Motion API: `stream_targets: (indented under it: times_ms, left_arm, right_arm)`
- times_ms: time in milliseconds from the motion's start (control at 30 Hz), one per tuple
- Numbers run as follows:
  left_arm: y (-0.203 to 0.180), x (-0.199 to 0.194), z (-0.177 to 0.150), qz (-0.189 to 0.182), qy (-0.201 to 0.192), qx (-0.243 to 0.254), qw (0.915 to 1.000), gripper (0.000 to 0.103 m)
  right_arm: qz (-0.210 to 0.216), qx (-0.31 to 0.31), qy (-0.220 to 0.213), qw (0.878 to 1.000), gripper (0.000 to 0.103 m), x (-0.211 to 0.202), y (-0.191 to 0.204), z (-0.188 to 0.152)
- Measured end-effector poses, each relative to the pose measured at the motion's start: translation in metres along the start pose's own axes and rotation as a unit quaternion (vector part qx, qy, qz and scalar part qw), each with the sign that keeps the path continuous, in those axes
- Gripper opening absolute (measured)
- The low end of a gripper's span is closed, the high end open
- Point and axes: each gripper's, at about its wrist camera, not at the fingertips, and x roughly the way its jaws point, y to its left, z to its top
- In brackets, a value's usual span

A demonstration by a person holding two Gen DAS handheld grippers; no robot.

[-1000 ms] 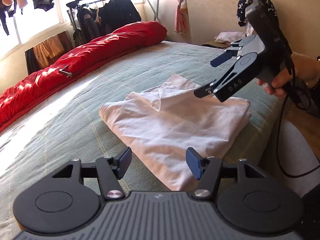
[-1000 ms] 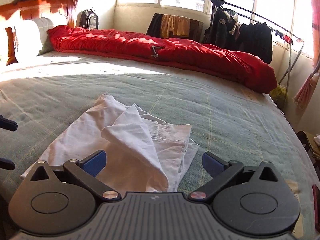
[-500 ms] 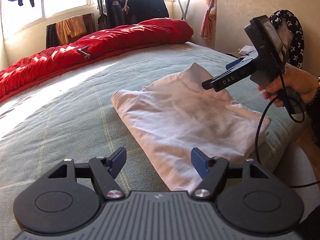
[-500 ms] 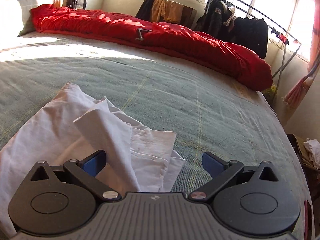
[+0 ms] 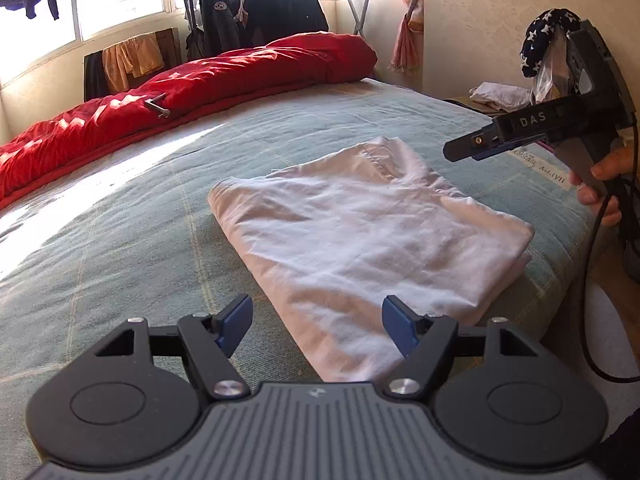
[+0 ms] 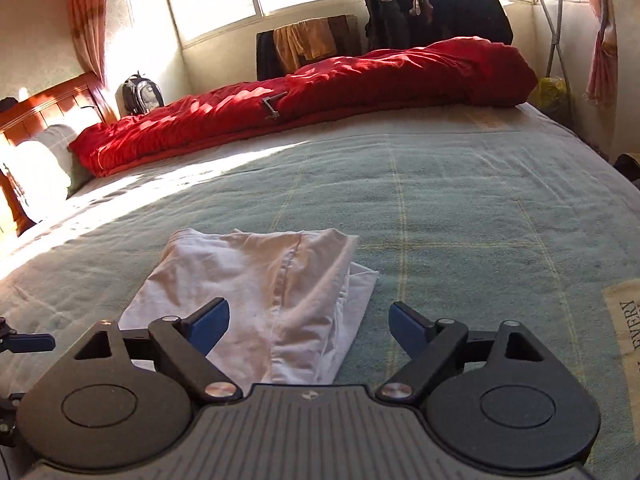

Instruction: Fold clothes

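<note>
A white garment (image 5: 368, 232) lies folded flat in a rough rectangle on the green bedspread (image 5: 120, 240), near the bed's right edge. My left gripper (image 5: 316, 326) hovers open over its near corner, with no cloth between the blue pads. In the left wrist view my right gripper (image 5: 460, 152) is side-on in a hand (image 5: 600, 188), above and apart from the garment's far right side. In the right wrist view the garment (image 6: 260, 280) lies below my right gripper (image 6: 308, 326), whose jaws are closing with nothing pressed between them.
A red duvet (image 5: 180, 96) runs along the far side of the bed. Behind it stands a clothes rack (image 5: 280, 8) with dark jackets. A pillow (image 6: 36, 168) and a wooden headboard (image 6: 48, 100) are at the left. A cable (image 5: 588, 300) hangs past the bed's edge.
The raised white flap now lies flat on the folded garment. My right gripper has let it go, drawn back to the right, rolled, and narrowed its jaws. The left jaws stand slightly wider.
</note>
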Motion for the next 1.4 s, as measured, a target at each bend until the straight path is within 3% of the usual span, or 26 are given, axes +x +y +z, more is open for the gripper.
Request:
stream_targets:
  times_ms: [100, 267, 333, 600, 800, 900, 1067, 1267, 1400]
  left_arm:
    - [-0.004, -0.002, -0.001, -0.005, -0.001, 0.001, 1.0000, 0.073]
    - [-0.013, -0.006, -0.001, -0.003, -0.002, 0.009, 1.0000, 0.073]
    - [-0.015, -0.007, -0.001, -0.003, -0.002, 0.011, 0.9999, 0.073]
    - [-0.026, -0.012, -0.001, -0.002, -0.003, 0.022, 0.9998, 0.074]
    - [-0.028, -0.016, -0.004, -0.003, -0.002, 0.026, 0.9997, 0.076]
    - [-0.027, -0.015, -0.004, -0.003, 0.000, 0.021, 0.9998, 0.077]
    - [-0.029, -0.016, -0.007, -0.002, 0.000, 0.031, 0.9995, 0.077]
    - [-0.029, -0.008, -0.011, -0.021, 0.005, 0.039, 0.9990, 0.076]
    - [-0.039, -0.001, -0.016, -0.019, 0.002, 0.090, 0.9957, 0.076]
  right_arm:
    - [0.044, 0.014, 0.025, 0.999, 0.066, -0.012, 0.000, -0.014]
    - [0.035, 0.032, 0.048, 0.998, 0.048, -0.022, 0.000, -0.042]
    - [0.053, 0.041, 0.048, 0.997, 0.037, -0.025, 0.000, -0.050]
    - [0.087, 0.097, 0.058, 0.990, 0.036, -0.007, -0.016, -0.056]
    - [0.165, 0.162, 0.057, 0.971, 0.035, 0.005, -0.033, -0.059]
    - [0.148, 0.172, 0.055, 0.972, 0.007, 0.003, -0.036, -0.059]
    - [0.132, 0.177, 0.029, 0.975, 0.003, -0.022, -0.034, -0.059]
    - [0.103, 0.193, 0.066, 0.974, 0.003, -0.021, -0.046, -0.080]
    - [0.105, 0.194, 0.063, 0.973, 0.011, -0.026, -0.046, -0.081]
